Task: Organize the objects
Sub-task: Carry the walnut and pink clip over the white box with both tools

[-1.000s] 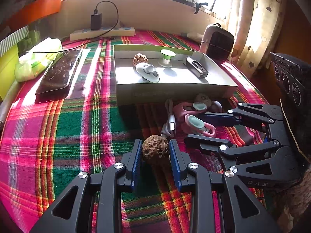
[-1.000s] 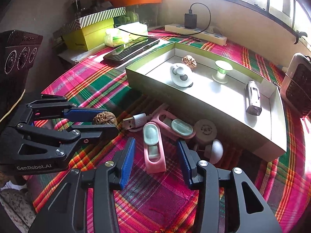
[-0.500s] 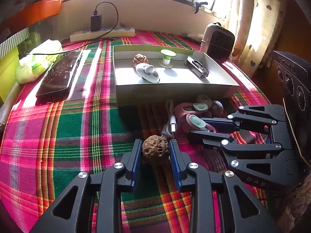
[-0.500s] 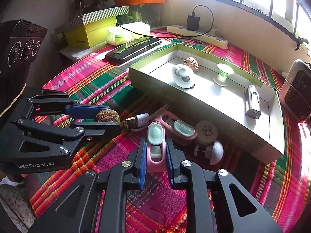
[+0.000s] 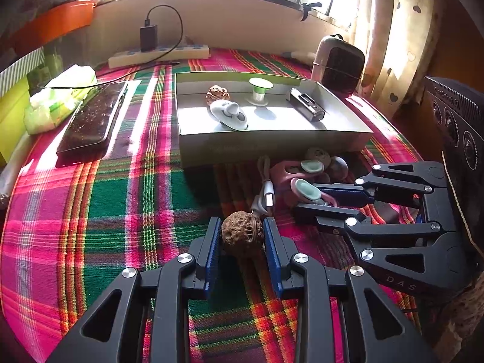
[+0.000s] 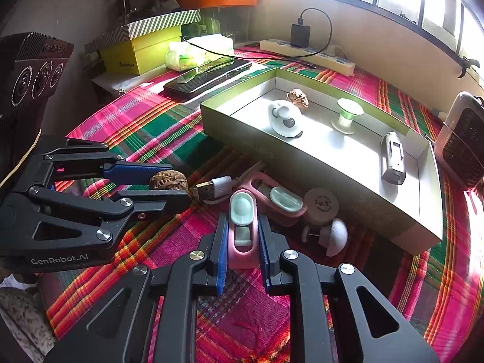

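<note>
Walnut (image 5: 242, 233): brown, wrinkled, roundish with no clear long axis, on the plaid cloth (image 5: 99, 211) at 6 o'clock of the left view.
Left gripper (image 5: 242, 237): narrow, both blue pads pressed against the walnut's sides.
USB plug (image 6: 208, 190): metal end points toward the walnut, at 9 o'clock from the clip in the right view.
Pink clip (image 6: 242, 227): long axis runs 6 to 12 o'clock along the fingers, its green pad at the far end.
Right gripper (image 6: 242, 242): narrow, clamped on the pink clip's 2 long sides.
Second pink clip (image 6: 281, 201): just beside, at 1 o'clock.
Tray (image 6: 332, 187): at 1 o'clock, holding 4 small items.
</note>
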`<state>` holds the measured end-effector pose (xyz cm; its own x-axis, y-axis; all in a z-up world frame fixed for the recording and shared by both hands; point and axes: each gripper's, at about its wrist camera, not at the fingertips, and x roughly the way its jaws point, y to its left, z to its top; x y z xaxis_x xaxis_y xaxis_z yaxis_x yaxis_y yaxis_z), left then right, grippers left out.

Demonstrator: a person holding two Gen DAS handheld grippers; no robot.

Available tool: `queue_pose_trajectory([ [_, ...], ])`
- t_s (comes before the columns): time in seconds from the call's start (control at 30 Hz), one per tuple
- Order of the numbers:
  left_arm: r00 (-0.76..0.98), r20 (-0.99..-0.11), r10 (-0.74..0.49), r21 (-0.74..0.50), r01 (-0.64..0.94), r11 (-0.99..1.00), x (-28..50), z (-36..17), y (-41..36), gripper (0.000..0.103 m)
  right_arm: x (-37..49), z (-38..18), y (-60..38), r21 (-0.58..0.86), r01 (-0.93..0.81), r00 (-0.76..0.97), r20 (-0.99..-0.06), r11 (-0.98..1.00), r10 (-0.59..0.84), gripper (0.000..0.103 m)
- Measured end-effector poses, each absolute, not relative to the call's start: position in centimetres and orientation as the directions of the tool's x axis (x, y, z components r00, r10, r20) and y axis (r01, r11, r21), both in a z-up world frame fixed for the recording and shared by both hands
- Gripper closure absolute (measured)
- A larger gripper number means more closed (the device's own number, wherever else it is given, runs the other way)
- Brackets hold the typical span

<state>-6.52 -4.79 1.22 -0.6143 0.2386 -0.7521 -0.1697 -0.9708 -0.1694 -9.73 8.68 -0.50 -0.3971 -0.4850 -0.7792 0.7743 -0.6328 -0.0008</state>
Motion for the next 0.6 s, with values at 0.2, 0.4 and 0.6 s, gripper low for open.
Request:
queue_pose_trajectory([
  [0.2, -0.616, -0.751, 0.236, -0.164, -0.172, -0.971, -6.5, 1.3, -4.8, 0.077, -10.2, -0.1, 9.5, 0.037, 0.757, -0.397, -0.767, -0.652, -0.505, 0.085],
  [0.4, -0.626, -0.741, 0.243, -0.165, -0.181, -0.970, -6.4, 1.9, -4.7, 0.077, -10.4, 0.2, 9.9, 0.066, 0.750, -0.391, -0.759, -0.658, -0.521, 0.085],
  [0.6, -0.642, -0.726, 0.248, -0.165, -0.189, -0.968, -6.6, 2.8, -4.6, 0.077, -10.6, 1.4, 10.8, 0.113, 0.741, -0.386, -0.735, -0.662, -0.557, 0.085],
])
